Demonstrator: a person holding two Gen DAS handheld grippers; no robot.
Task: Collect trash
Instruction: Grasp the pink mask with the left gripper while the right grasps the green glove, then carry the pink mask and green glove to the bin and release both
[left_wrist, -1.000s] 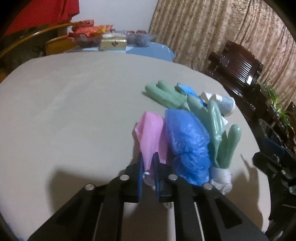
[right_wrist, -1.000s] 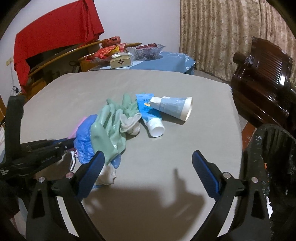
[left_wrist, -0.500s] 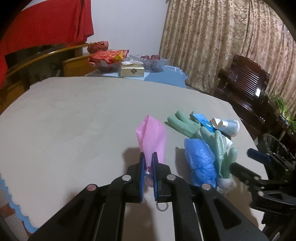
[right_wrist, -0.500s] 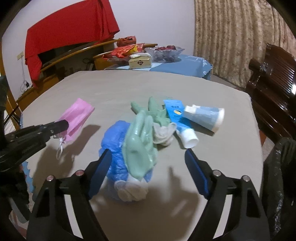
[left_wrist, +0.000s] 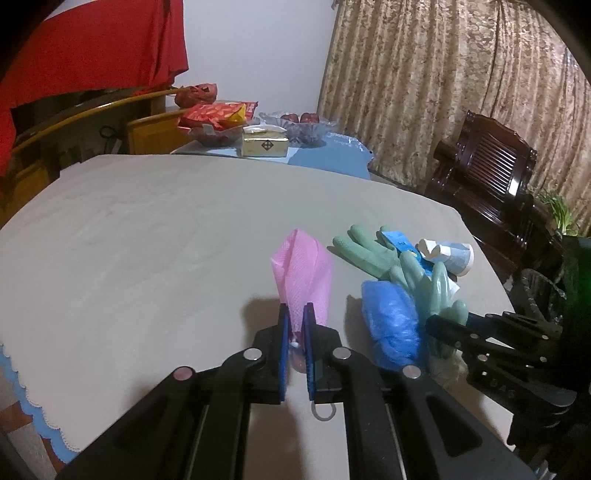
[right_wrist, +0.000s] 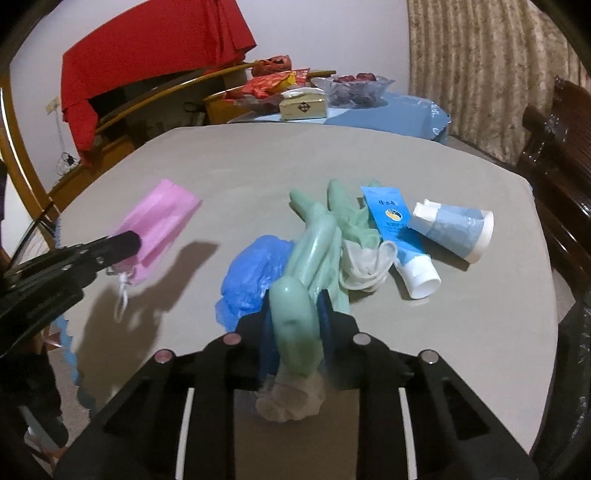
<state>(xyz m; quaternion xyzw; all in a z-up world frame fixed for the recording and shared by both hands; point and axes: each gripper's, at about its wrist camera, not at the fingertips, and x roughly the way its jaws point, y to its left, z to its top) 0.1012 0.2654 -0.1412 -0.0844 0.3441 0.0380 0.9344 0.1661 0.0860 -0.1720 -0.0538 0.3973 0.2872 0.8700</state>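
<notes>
Trash on surface (right_wrist: 369, 155): tube (right_wrist: 400, 236), cup (right_wrist: 458, 230), blue bag (right_wrist: 251, 273) at 12 o'clock.
Left gripper (left_wrist: 295, 325): fingers clamp pink mask (left_wrist: 303, 273).
Right gripper (right_wrist: 293, 321): fingers just closed on green glove (right_wrist: 314, 254).
Binned: nothing visibly yet.

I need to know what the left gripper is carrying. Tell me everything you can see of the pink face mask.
The pink face mask is thin, pleated, fabric-like material with a white ear loop dangling below. The left gripper has its jaws shut on one end, so the mask juts out above the grey table, casting a shadow on it. It sits apart from the glove pile.
</notes>
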